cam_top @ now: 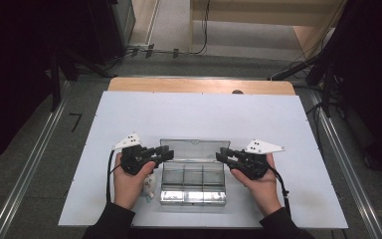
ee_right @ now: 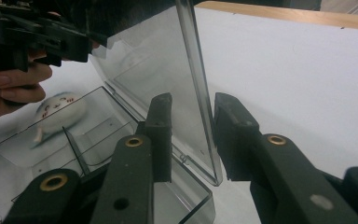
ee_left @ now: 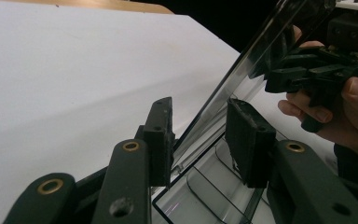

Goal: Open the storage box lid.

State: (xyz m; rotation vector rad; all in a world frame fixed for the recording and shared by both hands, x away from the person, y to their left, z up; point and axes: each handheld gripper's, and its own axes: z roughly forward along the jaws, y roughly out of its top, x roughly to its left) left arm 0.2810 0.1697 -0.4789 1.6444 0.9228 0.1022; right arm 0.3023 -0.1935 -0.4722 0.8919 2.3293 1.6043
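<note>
Clear compartment box near the table's front edge, lid raised. Left gripper and right gripper astride the lid's ends, jaws apart; pad contact unclear. Small white figure left of the box, half hidden by the hand.

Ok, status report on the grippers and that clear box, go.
Left gripper and right gripper each straddle a side edge of the raised lid, pads not pressing. Clear box open, compartments look empty. Small white figure beside it, not obstructing.
</note>
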